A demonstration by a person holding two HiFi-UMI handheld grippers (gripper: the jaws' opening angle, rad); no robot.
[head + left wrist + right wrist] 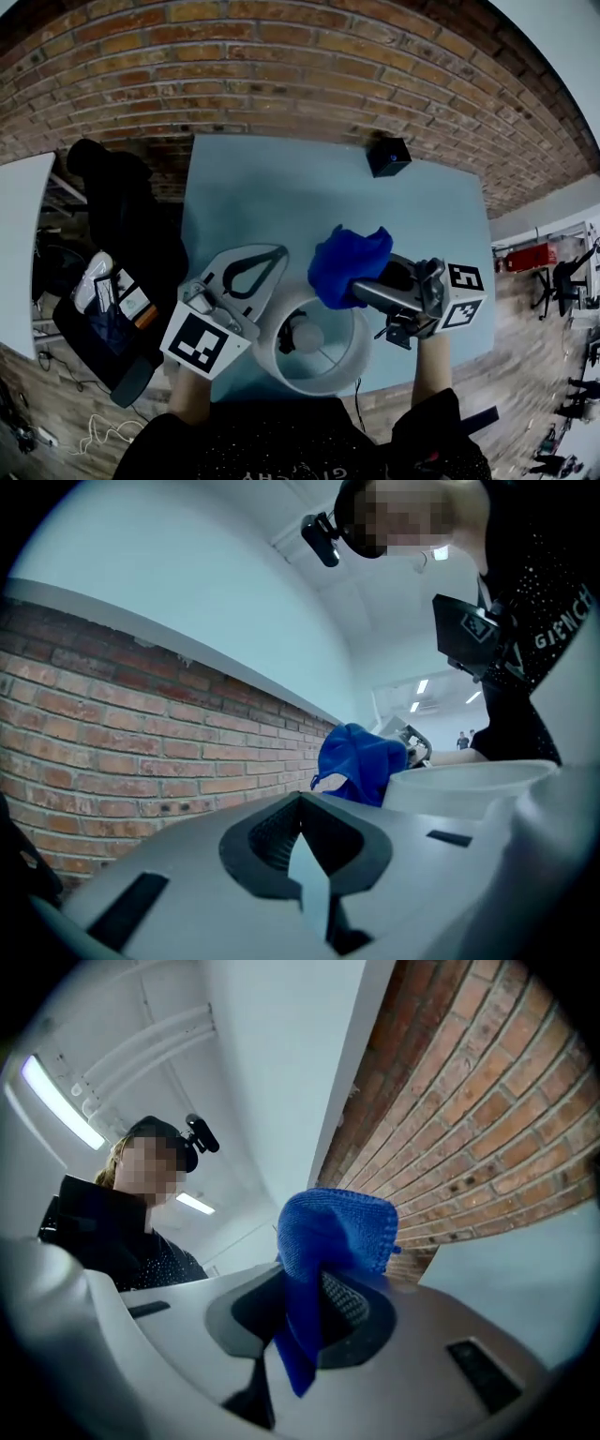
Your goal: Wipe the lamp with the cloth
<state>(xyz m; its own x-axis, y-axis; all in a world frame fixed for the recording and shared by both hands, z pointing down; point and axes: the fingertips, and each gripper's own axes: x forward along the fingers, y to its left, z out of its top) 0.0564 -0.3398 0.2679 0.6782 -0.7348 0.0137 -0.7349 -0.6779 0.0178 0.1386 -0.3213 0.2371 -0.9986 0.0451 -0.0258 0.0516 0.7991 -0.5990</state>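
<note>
From above in the head view, the lamp (311, 349) shows as a round white shade with a bulb inside, standing near the front edge of the light blue table (262, 192). My right gripper (364, 287) is shut on a bunched blue cloth (348, 262), which rests at the shade's far rim. The right gripper view shows the cloth (328, 1241) pinched between the jaws of the right gripper (317, 1283). My left gripper (279, 251) is just left of the shade, shut and empty. In the left gripper view, the left gripper (300, 801) points toward the cloth (361, 761) and the shade's rim (469, 778).
A small black box (388, 156) sits at the table's far edge against the brick wall (281, 66). A dark chair with a bag (122, 225) stands left of the table, beside a white tabletop (19, 234). A cable (359, 405) hangs at the front edge.
</note>
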